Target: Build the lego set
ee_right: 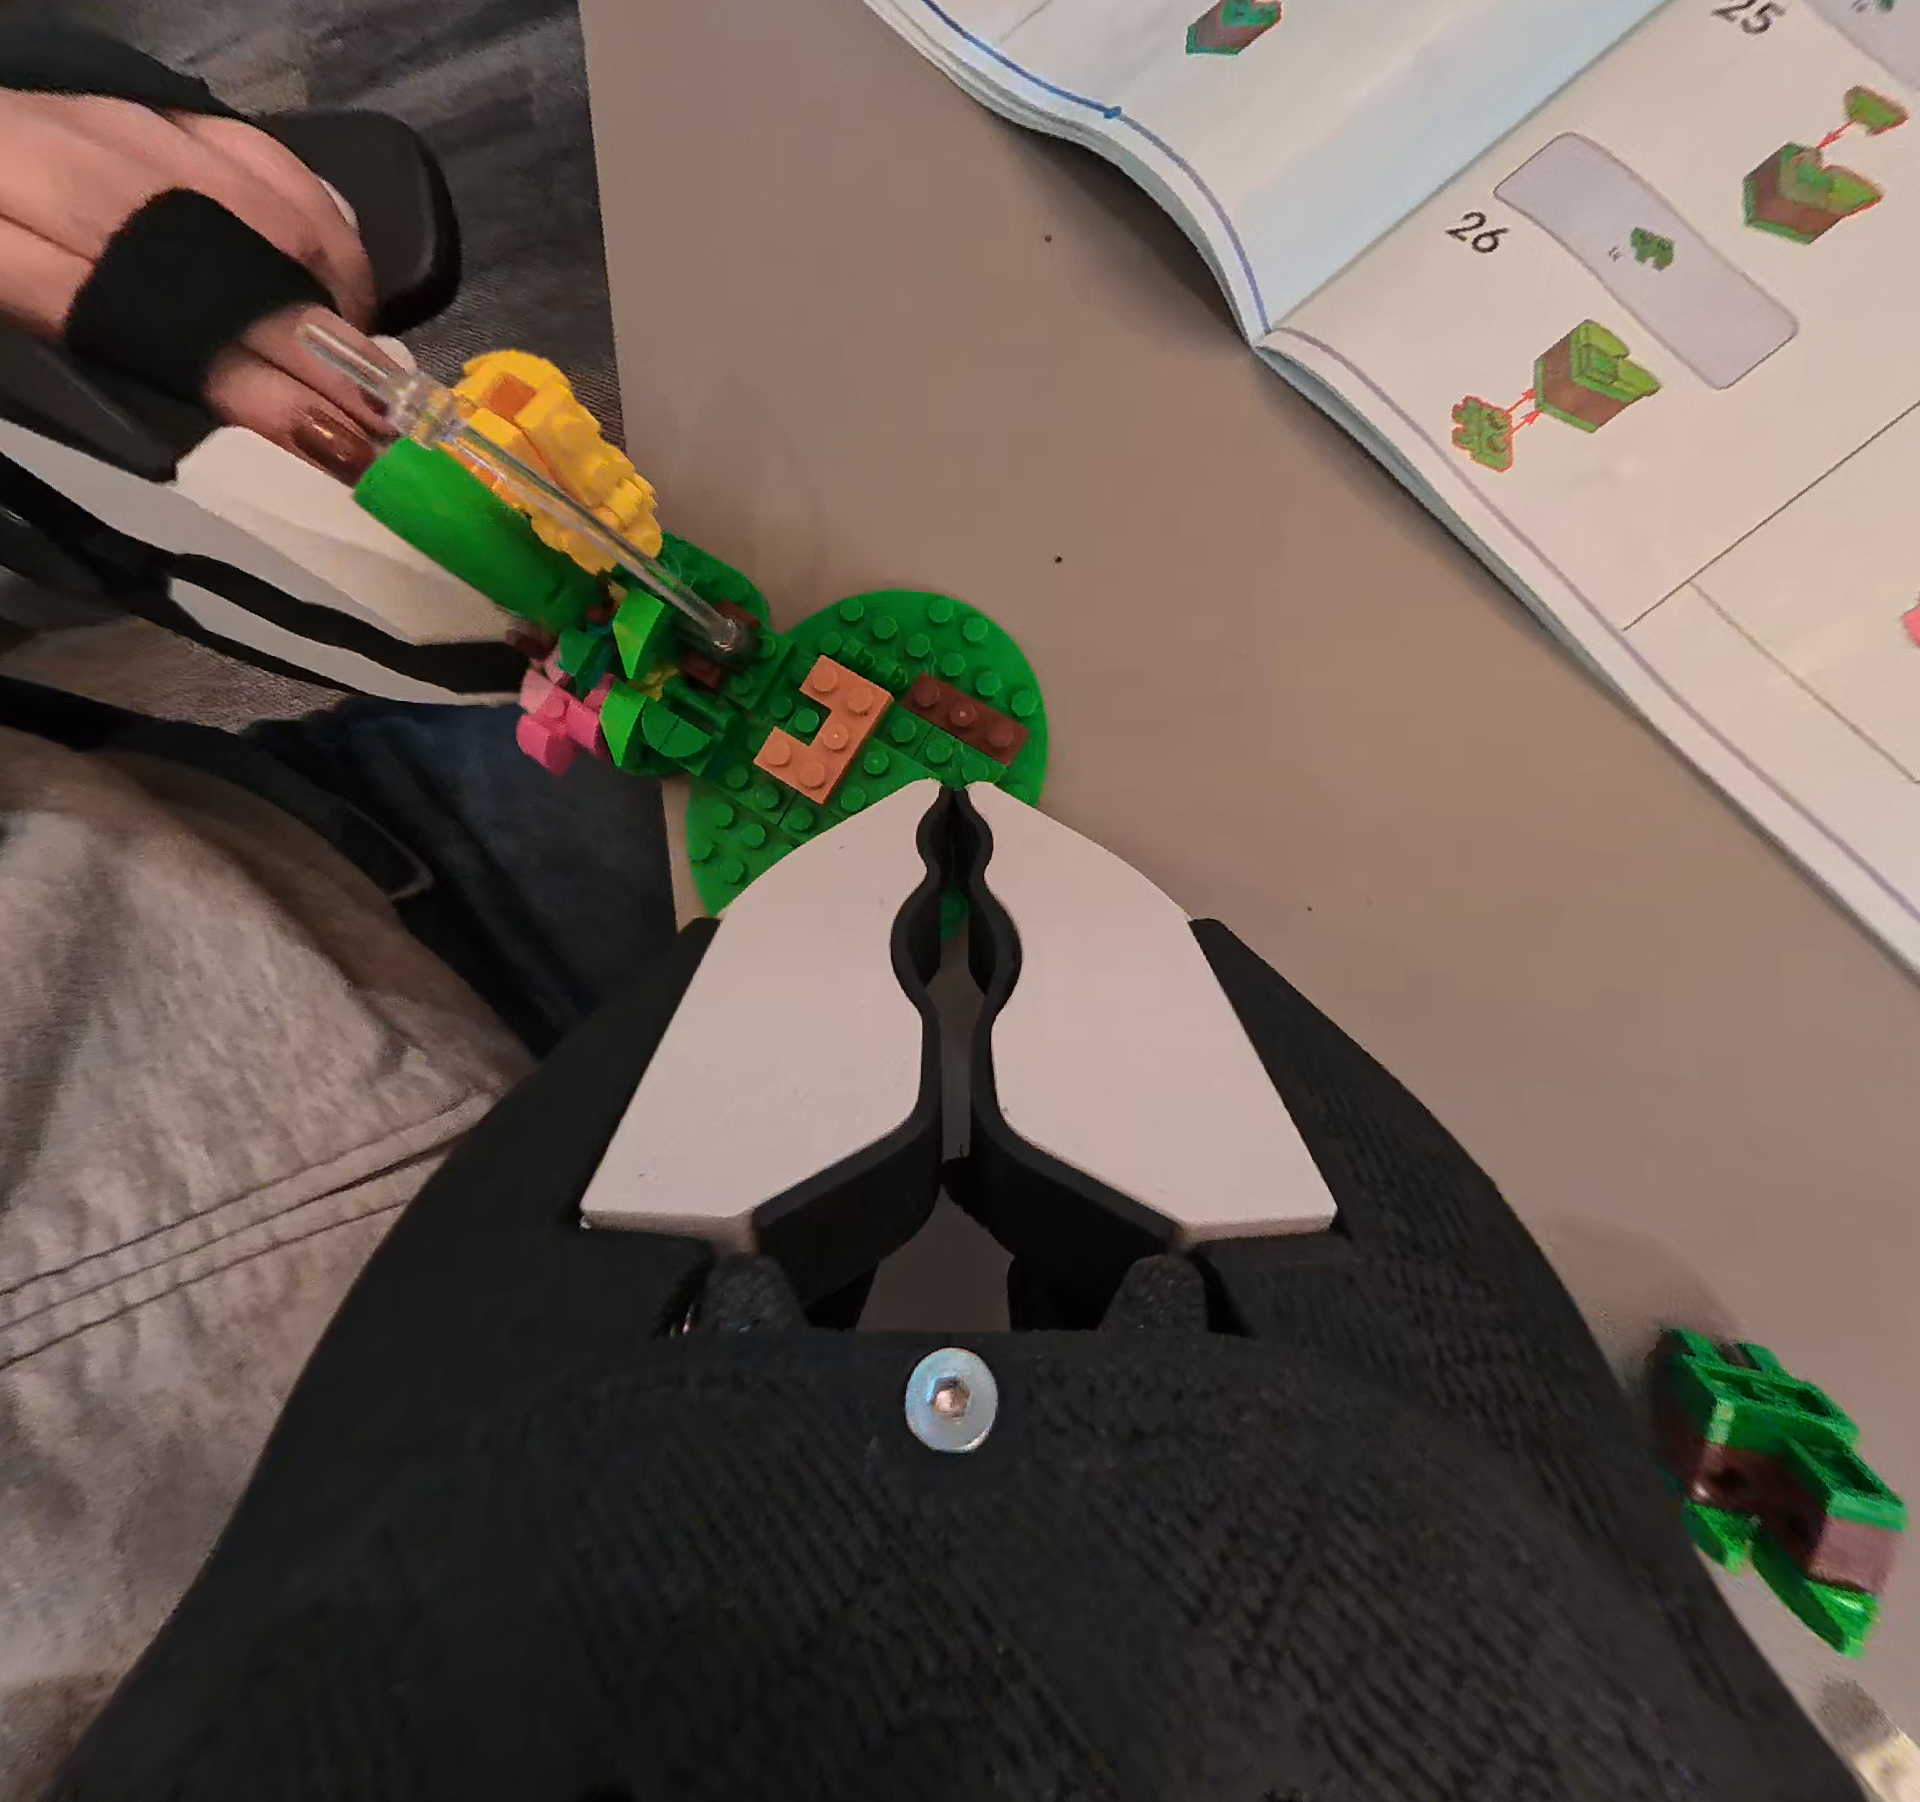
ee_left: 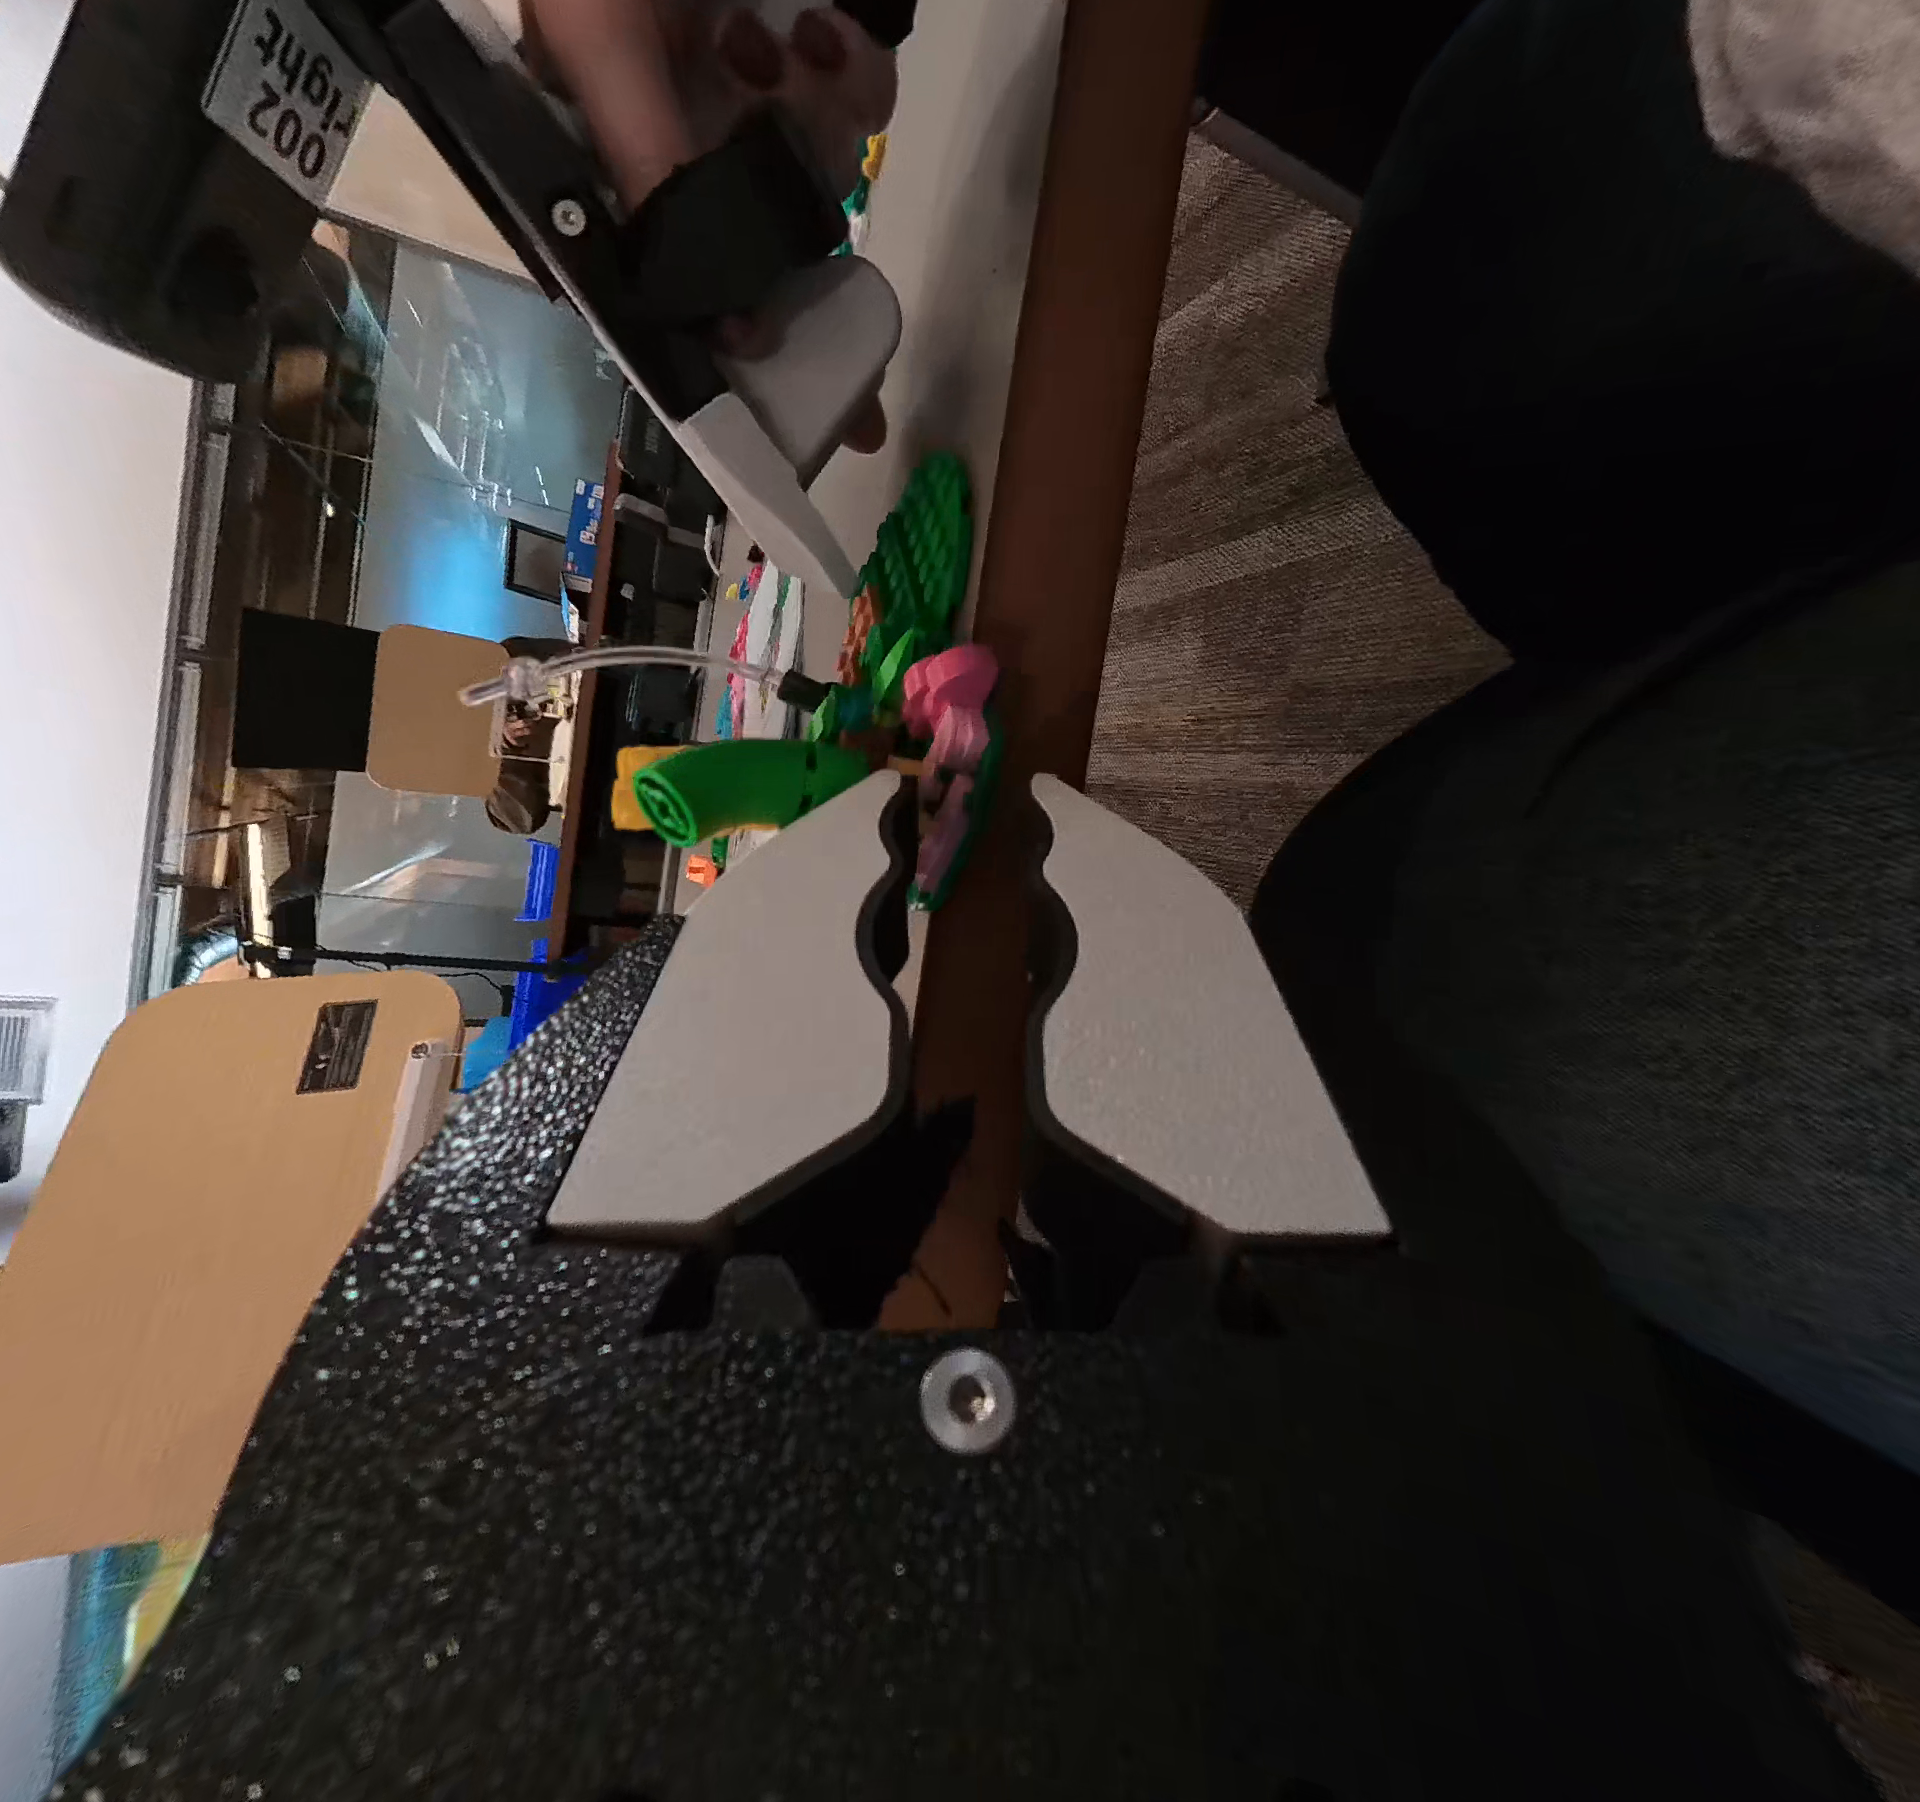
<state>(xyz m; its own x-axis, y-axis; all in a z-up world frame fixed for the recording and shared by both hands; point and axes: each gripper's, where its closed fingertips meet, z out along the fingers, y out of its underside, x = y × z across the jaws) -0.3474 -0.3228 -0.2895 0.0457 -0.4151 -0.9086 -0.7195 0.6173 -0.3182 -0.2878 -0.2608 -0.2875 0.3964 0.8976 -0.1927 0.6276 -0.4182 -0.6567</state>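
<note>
In the left wrist view, a white label with black print was seen stuck on the right claw. That one was gripped by a hand and angled down so its tip sat on the brick build at the desk edge. The left claw was turned on its side and left partly open. The pink-flowered end of the build and the desk's brown edge were caught between its fingers, and a strip of that edge still showed beside one finger, so no squeeze was seen.

In the right wrist view, an open instruction booklet with numbered picture steps was laid out on the desk. The right claw's fingers were closed together, with the tips parked over the near rim of the round green plate. An orange L piece and a brown strip were studded onto the plate. A clear rod, a yellow flower and a green tube were stuck up from the far end, which hung past the desk edge. A small green and brown block was left lying apart.
</note>
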